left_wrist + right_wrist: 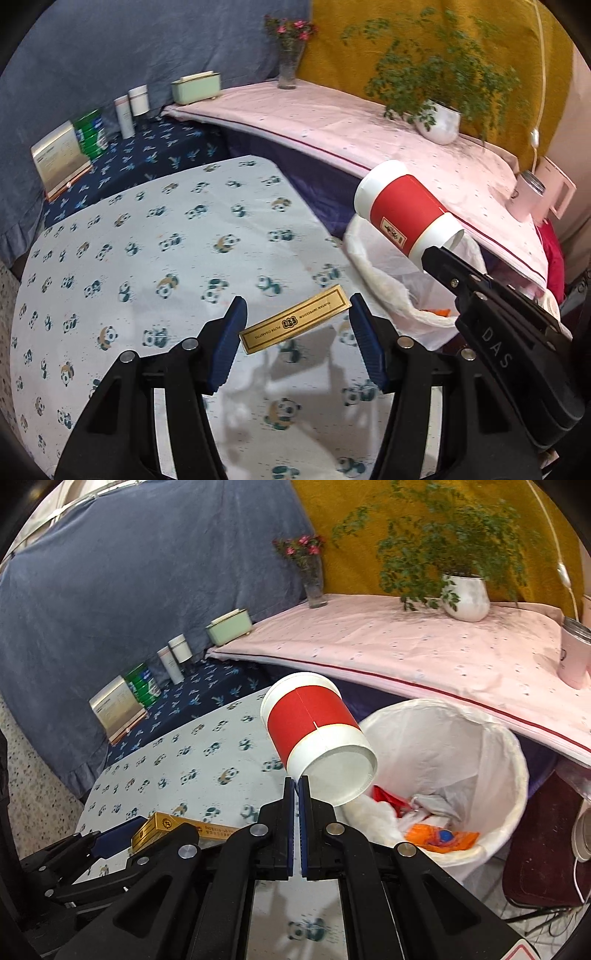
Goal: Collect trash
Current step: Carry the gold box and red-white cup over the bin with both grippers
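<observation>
Cardboard made up both our loads, light and easily crushed. Our left gripper [297, 332] clamped the gold cigarette box [295, 320] across its ends above the panda-print table [147, 258]; our right gripper [297, 786] pinched the paper cup [314, 731] by its rim, near the lined bin [480, 738]. We judged only the pink shelf's [406, 650] edge crowded the drop.

L gripper [297, 328] jaws half-spread, angled down – R gripper [297, 788] jaws clamped.
</observation>
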Available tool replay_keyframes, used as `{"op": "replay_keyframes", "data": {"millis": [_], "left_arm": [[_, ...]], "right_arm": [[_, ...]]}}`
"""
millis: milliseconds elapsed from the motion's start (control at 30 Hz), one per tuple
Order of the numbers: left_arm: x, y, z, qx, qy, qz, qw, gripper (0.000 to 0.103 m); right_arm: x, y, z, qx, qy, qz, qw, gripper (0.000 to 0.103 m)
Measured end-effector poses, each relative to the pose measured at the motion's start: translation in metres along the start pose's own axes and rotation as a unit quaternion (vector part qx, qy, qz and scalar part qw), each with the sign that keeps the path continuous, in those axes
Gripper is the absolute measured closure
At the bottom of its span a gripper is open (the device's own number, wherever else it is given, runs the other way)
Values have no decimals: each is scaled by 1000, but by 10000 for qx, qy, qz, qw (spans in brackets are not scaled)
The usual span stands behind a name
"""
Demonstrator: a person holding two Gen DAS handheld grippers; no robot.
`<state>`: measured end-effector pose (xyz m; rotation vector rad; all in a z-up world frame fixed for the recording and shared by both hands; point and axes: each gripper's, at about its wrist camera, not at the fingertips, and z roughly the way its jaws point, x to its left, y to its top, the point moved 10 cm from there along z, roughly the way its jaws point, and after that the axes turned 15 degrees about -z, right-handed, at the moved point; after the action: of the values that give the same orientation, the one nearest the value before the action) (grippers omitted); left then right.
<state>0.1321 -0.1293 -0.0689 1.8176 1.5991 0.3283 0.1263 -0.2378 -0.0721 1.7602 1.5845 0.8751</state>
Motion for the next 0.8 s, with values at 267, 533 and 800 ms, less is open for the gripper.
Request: {"op": "replay_keyframes", "data": {"millis": [267, 533, 800], "left_arm": [[-55, -17, 3, 94, -258, 393, 9988, 48], [-96, -27, 17, 208, -424, 742, 9961, 48], [-128, -26, 45, 339, -597, 1047, 9921, 48]], "right_arm": [[-54, -16, -21, -37, -313, 334, 9989, 101], [-98, -34, -27, 36, -544, 550, 9970, 101], [-135, -44, -25, 86, -819, 694, 9942, 100]]}}
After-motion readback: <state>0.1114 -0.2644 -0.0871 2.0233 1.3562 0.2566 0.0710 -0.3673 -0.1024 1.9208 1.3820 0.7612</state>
